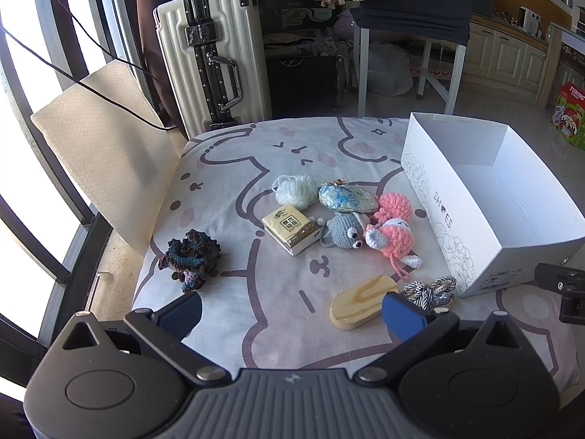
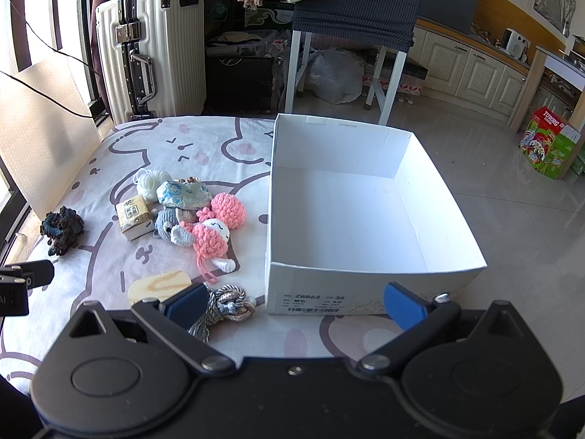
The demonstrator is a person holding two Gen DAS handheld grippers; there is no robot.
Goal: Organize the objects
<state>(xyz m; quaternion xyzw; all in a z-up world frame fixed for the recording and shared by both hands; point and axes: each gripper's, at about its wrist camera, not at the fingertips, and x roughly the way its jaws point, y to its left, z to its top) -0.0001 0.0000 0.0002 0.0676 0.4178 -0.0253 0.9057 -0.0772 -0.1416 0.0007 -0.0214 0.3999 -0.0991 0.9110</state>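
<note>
An empty white shoebox (image 2: 431, 197) (image 1: 420, 179) stands on the right of a cartoon-print cushion (image 1: 234, 168). Left of it lie a white yarn ball (image 1: 295, 190), a blue patterned pouch (image 1: 347, 197), a tissue pack (image 1: 290, 234), a grey crochet toy (image 1: 343, 236), pink crochet toys (image 1: 393, 230) (image 2: 215, 234), a dark crochet piece (image 1: 192, 258) (image 2: 61, 230), a wooden block (image 1: 362, 301) (image 2: 157, 287) and a knotted rope (image 1: 433, 291) (image 2: 228, 305). My left gripper (image 1: 292, 314) hovers open near the front, wooden block by its right finger. My right gripper (image 2: 294, 301) is open before the box's front wall.
A white suitcase (image 1: 212, 62) stands behind the cushion, a beige panel (image 1: 98, 142) leans at the left by the window. A chair draped in dark cloth (image 2: 358, 11) and a green carton (image 2: 548, 142) stand on the tiled floor beyond.
</note>
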